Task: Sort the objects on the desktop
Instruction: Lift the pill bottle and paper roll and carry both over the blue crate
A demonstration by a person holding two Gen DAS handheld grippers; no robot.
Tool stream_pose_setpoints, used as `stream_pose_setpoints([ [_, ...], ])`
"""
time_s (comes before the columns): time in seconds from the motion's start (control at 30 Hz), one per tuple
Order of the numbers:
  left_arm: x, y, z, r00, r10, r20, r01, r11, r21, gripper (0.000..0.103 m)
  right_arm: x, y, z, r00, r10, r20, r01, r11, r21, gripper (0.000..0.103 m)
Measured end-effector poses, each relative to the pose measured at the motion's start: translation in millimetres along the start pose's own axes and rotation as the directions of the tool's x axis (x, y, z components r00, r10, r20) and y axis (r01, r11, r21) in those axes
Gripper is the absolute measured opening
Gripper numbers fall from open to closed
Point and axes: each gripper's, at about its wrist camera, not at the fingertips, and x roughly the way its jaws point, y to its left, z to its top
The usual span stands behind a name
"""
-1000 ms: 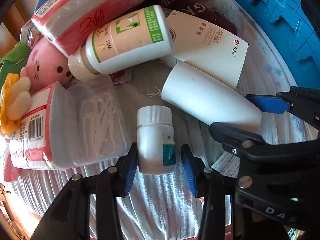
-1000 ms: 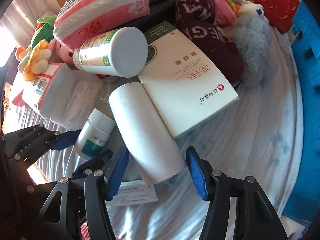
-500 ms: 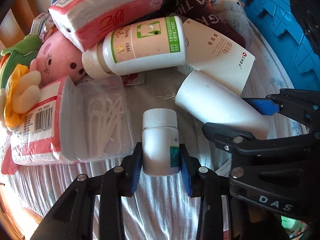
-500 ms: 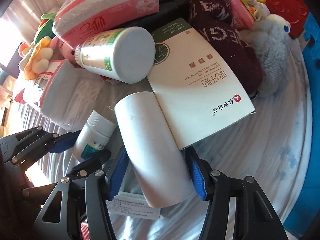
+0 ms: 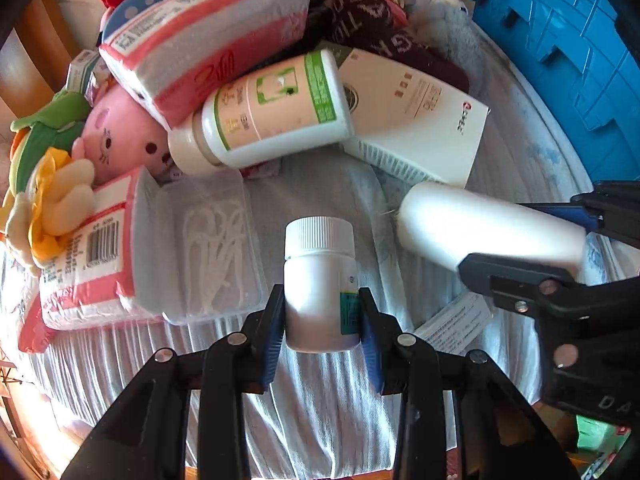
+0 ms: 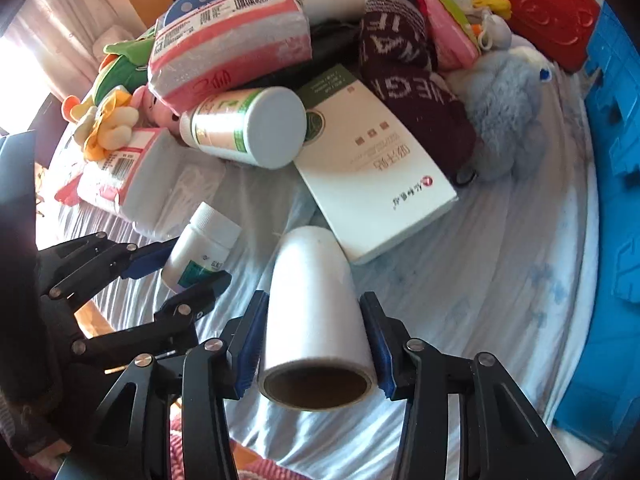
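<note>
Both grabs are on now! The left gripper [image 5: 322, 322], whose pads a second ago only flanked it, has closed snug on the small pill bottle [image 5: 320, 284]; the right gripper [image 6: 316, 344] has pinched the white paper roll [image 6: 316, 304] and drawn it off the white box [image 6: 372, 160]. Both look lifted off the sheet [image 6: 500, 280], though that's hard to judge, so sorting can begin
</note>
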Motion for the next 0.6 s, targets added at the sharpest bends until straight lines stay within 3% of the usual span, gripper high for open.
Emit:
stream_pose_setpoints([
  [0.03, 3, 2, -2, 1.0, -0.001, -0.012, 0.001, 1.0, -0.003, 0.034, 1, -3, -4, 1.0, -0.014, -0.011, 0.014, 1.0, 0.006, 0.057],
  [0.1, 7, 7, -5, 1.0, -0.016, -0.027, 0.016, 1.0, -0.016, 0.034, 5, -11, -12, 0.997, -0.058, -0.042, 0.059, 0.998, 0.013, 0.058],
  [0.23, 6, 10, -5, 1.0, -0.024, -0.016, 0.024, 1.0, -0.008, 0.034, 10, -18, -23, 0.993, -0.081, -0.082, 0.082, 0.997, 0.012, 0.058],
  [0.4, 6, 8, -2, 1.0, -0.018, -0.006, 0.018, 1.0, 0.008, 0.034, 13, -7, -19, 0.994, -0.092, -0.062, 0.091, 0.996, -0.023, 0.059],
  [0.6, -5, 4, -4, 0.999, 0.004, 0.039, -0.005, 1.0, 0.026, 0.034, 24, 1, -18, 0.99, -0.13, -0.049, 0.129, 0.991, -0.026, 0.049],
])
